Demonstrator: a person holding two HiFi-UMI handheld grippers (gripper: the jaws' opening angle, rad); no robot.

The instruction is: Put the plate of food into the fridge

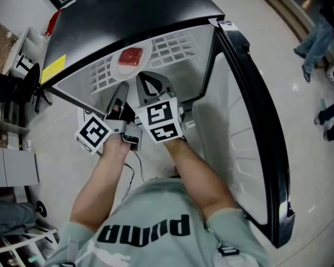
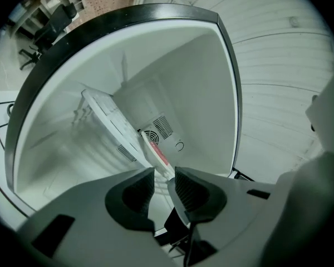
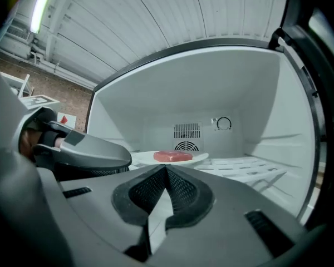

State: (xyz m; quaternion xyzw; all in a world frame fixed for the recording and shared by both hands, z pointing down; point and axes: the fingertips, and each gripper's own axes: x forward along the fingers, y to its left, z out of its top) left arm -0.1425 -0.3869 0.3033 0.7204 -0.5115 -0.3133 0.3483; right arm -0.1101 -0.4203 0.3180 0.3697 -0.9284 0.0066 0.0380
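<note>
plate (image 3: pixel 197 158): it is sitting on the white shelf (image 1: pixel 172 46) inside the fridge (image 1: pixel 128 10), with the red food (image 3: pixel 172 156) on top.
left gripper (image 2: pixel 165 172): its jaws are standing a little apart, with the plate's near rim running into the gap (it looks loose there, not pinched).
right gripper (image 3: pixel 166 169): its jaws are pressing together on nothing, and it is hovering just beside the left one at the fridge mouth.
step: i am judging this to be letting go of the plate.
doing it well: opening the left jaws wider before pulling, then drawing straight back along the shelf, so the rim is not catching and the plate is not sliding forward. the right gripper should be staying off the door (image 1: pixel 261 121).
hard to see: the left gripper view is showing the plate edge-on, so contact between rim and pads is not reading clearly. in the head view that spot is too small to tell. arms and grippers are hiding whatever lies below the shelf.
</note>
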